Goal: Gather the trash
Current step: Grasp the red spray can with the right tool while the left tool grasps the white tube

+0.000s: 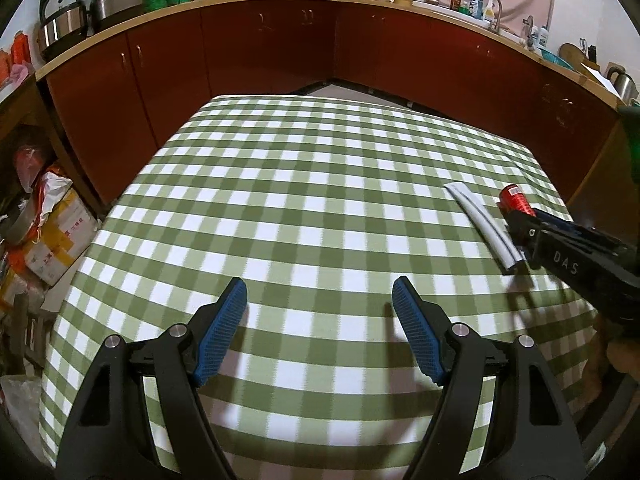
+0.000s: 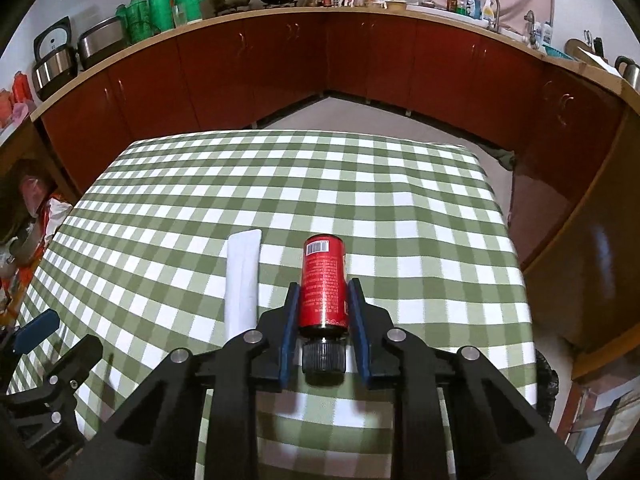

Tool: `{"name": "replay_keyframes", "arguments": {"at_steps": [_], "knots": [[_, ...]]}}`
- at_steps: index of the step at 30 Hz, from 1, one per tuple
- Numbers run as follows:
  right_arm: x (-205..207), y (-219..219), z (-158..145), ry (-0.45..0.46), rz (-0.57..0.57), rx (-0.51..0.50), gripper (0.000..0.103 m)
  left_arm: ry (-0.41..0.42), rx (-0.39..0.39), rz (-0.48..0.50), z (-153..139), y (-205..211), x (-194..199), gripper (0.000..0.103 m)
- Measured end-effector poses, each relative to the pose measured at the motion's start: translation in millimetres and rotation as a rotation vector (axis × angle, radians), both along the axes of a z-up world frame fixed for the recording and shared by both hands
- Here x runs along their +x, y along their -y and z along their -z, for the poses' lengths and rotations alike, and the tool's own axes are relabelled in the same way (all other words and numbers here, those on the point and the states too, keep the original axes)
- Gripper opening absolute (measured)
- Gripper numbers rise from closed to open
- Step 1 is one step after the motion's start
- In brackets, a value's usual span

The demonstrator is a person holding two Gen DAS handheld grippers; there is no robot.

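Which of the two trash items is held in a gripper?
The red bottle, clamped by the right gripper; the white tube lies free beside it.

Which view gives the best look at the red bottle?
The right wrist view: the red bottle sits centred between the right gripper fingers, with label, barcode and black cap visible. The left wrist view shows only its far end at the frame's right edge, mostly hidden behind the gripper.

Bright indoor light from above; short soft shadows under each gripper on the surface (image 1: 320, 184). Strong fisheye bending, dark corners, slight blur.
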State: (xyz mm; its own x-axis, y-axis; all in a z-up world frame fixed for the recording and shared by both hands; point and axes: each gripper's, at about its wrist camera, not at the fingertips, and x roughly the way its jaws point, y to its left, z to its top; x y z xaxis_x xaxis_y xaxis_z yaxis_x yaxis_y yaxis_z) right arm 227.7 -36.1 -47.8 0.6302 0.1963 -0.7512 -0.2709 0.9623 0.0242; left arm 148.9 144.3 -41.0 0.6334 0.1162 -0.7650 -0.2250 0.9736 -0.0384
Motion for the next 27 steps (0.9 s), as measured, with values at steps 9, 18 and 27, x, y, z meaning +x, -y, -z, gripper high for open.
{"name": "replay_keyframes", "arguments": {"at_steps": [9, 18, 27], "knots": [[-7.7, 39.3, -1.8, 0.017, 0.035, 0.004, 0.025, 0.003, -0.015, 0.055, -1.6, 38.6, 14.7, 0.074], [-3.7, 71.6, -2.7, 0.007, 0.060, 0.056, 0.025, -0.003, -0.009, 0.098, -3.3, 74.1, 31.9, 0.074], [-1.1, 72.3, -1.4, -0.008, 0.052, 0.070, 0.025, -0.009, 0.007, 0.121, -3.3, 96.6, 48.7, 0.074]]}}
